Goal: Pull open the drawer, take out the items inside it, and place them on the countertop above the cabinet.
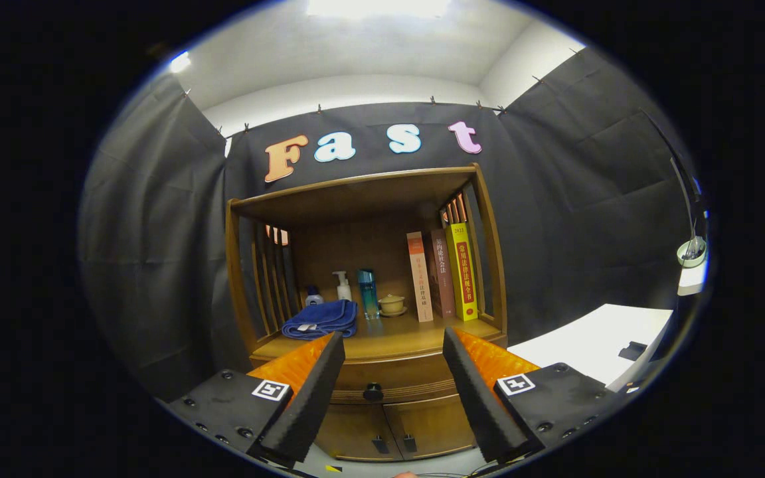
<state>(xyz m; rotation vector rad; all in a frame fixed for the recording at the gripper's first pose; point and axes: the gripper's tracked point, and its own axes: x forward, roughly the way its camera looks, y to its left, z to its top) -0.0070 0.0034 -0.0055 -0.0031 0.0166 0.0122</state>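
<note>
Two gripper (392, 348) fingers stand wide apart, holding nothing, short of the wooden cabinet (376, 299), whose shut drawer with its small dark round knob (373, 392) sits between them. Beyond the fingers, on the countertop (389, 342), lie a folded blue towel (321, 318), a white pump bottle (342, 285), a blue bottle (368, 292), a small cup on a saucer (392, 305) and three upright books (442, 275).

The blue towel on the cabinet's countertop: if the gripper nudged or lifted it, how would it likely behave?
The blue towel lies in soft folds, so it would probably droop and unfold rather than lift as one piece. Pushed, it would likely bunch up and might shove the small bottle just behind it. It looks light for its bulk. The gripper is open, its fingers apart, well short of it.
</note>
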